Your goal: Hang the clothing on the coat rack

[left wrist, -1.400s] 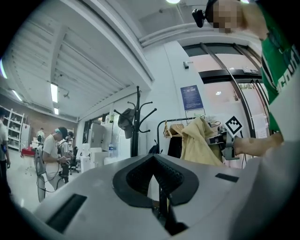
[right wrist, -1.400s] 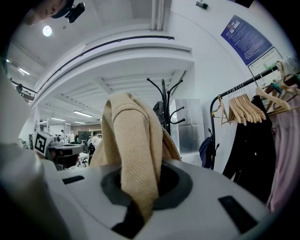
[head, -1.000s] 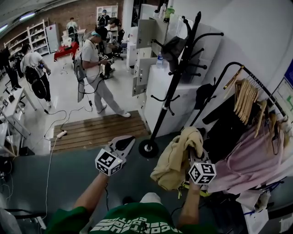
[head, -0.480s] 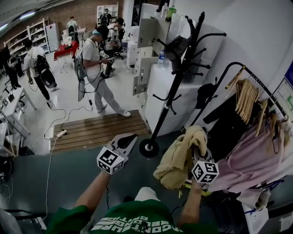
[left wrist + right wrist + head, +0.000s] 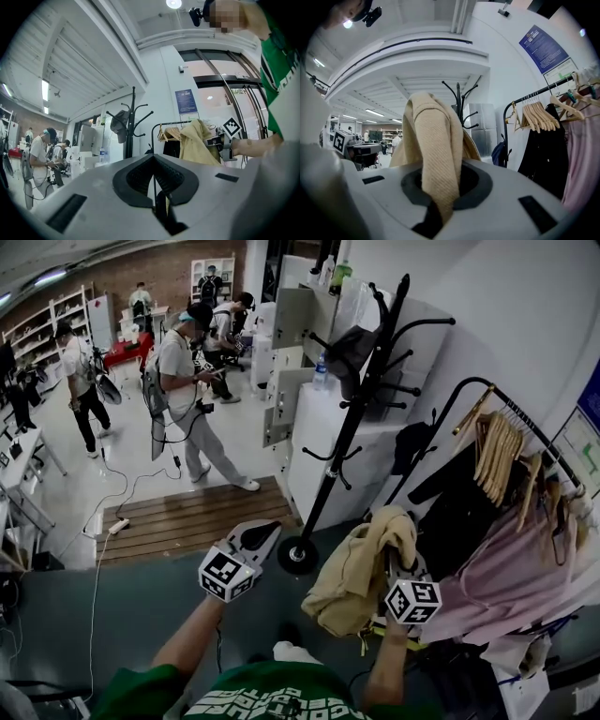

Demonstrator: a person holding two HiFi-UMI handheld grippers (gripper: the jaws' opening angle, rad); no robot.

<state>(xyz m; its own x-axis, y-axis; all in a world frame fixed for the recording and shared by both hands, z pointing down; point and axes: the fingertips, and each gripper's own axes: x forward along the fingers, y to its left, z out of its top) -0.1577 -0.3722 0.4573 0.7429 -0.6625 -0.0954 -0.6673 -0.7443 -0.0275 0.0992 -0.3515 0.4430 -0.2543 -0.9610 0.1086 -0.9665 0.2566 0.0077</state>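
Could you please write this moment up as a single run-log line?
right gripper: shut on tan garment | left gripper: shut, empty | coat rack: garment not yet hung

Left tongs (image 5: 255, 534) level, jaws together, empty. Right tongs (image 5: 401, 563) level, clamped on garment (image 5: 354, 579). Both forearms outstretched.

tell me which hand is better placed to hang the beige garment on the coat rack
Right, probably. The right gripper is clamped on the beige garment, with the coat rack just ahead. The left gripper is shut and empty, so it could only assist.
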